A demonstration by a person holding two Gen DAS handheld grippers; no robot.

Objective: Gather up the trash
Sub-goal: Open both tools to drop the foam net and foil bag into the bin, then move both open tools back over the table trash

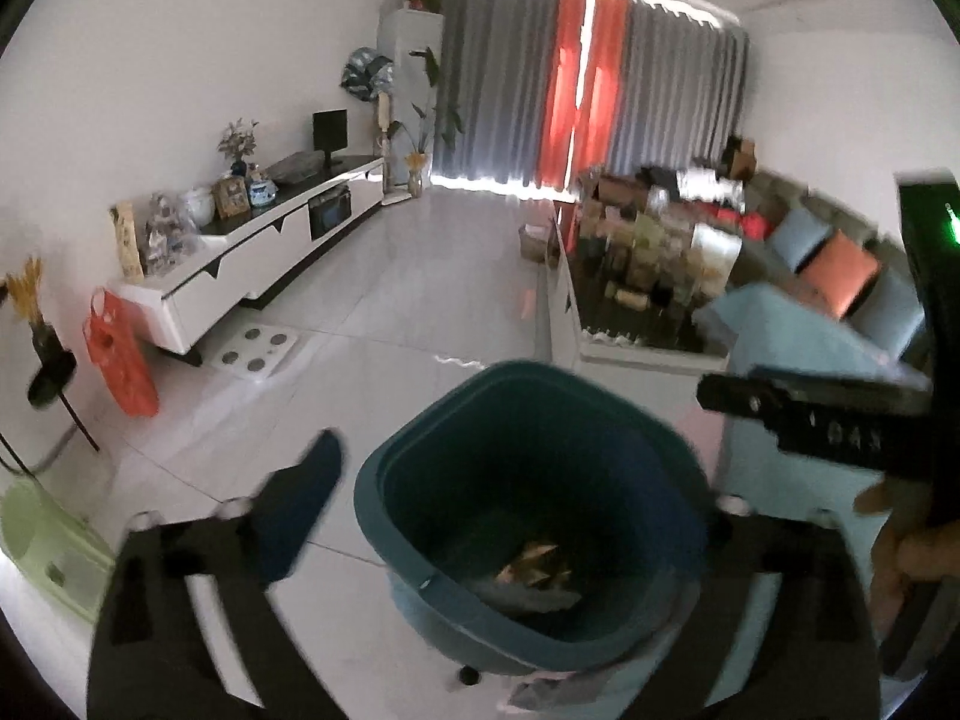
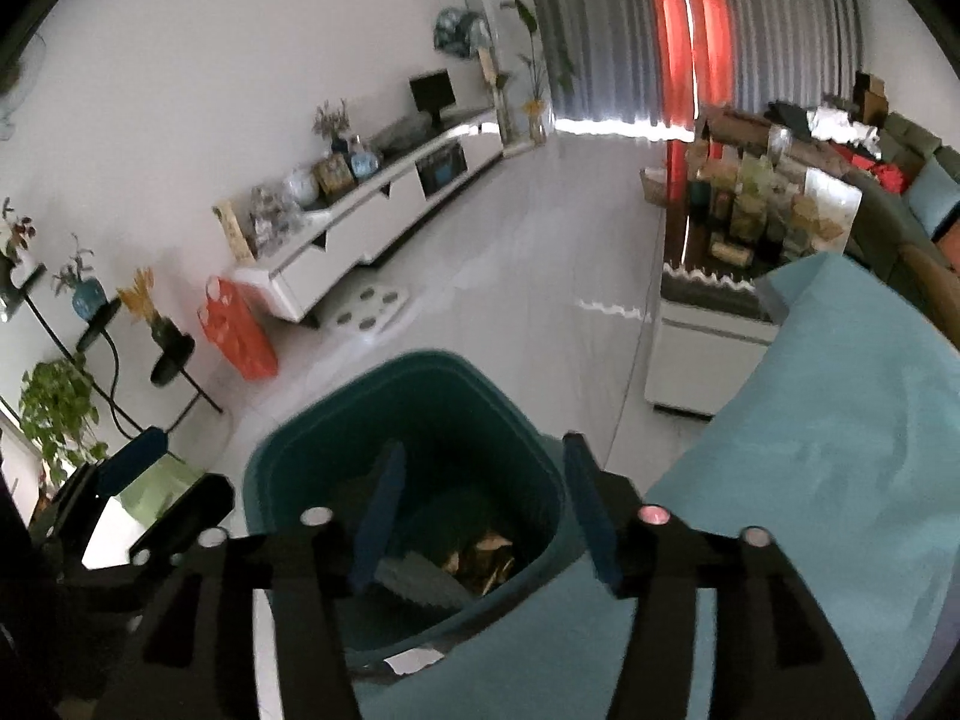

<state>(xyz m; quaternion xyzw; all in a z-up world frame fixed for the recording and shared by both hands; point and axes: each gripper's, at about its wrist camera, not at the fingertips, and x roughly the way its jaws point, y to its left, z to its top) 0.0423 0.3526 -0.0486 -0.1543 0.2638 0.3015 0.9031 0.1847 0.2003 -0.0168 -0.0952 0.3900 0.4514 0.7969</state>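
A teal waste bin [image 1: 420,480] stands on the white floor right under both grippers. At its bottom lie a crumpled gold wrapper [image 1: 537,561] and a grey scrap [image 1: 531,600]. My left gripper [image 1: 522,462] hangs over the bin mouth, open wide, with its blue left finger [image 1: 312,480] outside the rim and nothing between the jaws. In the right wrist view the right gripper [image 2: 486,474] is open above the bin [image 2: 408,378]. Its two blue fingers [image 2: 384,504] frame the gold wrapper [image 2: 486,552] and grey scrap [image 2: 420,582] far below, without touching them.
A teal-covered seat [image 2: 810,480] presses against the bin's right side. A low table [image 1: 636,276] crowded with boxes stands behind it. A white TV cabinet [image 1: 270,240], an orange bag [image 1: 120,360], a plant stand [image 2: 108,324] and a green stool [image 1: 42,540] line the left.
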